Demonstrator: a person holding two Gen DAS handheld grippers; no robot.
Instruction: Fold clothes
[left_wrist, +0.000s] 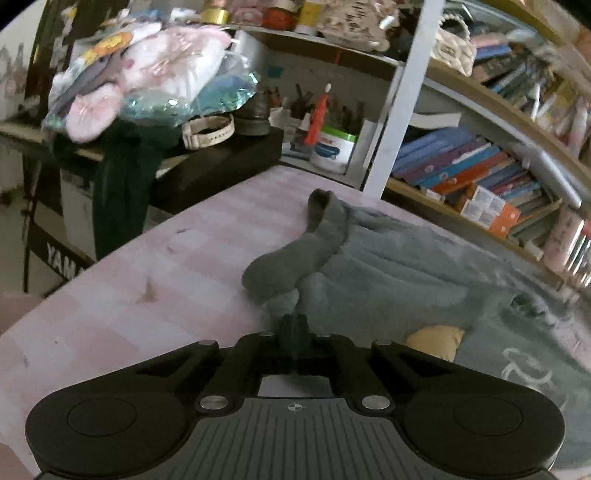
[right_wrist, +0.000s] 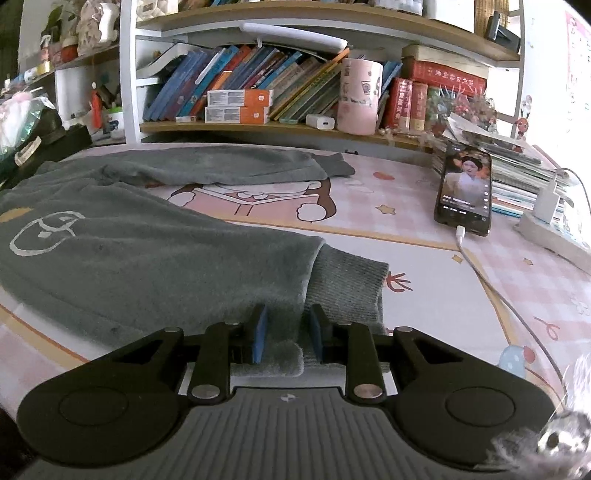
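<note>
A grey fleece sweater (left_wrist: 388, 266) lies spread on the pink checked table (left_wrist: 129, 295), one sleeve (left_wrist: 295, 254) bunched toward the far edge. My left gripper (left_wrist: 293, 325) is shut, its tips right at the sweater's near edge; whether cloth is pinched between them I cannot tell. In the right wrist view the sweater (right_wrist: 147, 258) shows a white printed outline, and its ribbed cuff (right_wrist: 347, 288) lies just ahead. My right gripper (right_wrist: 288, 328) is shut on a fold of the sweater, which fills the gap between the blue pads (right_wrist: 260, 332).
A phone (right_wrist: 465, 188) leans on a stack of books at the right, its white cable (right_wrist: 480, 273) running across the mat. A power strip (right_wrist: 554, 236) sits at the far right. Bookshelves (right_wrist: 258, 92) line the back. A pile of bags (left_wrist: 147, 74) stands at the left.
</note>
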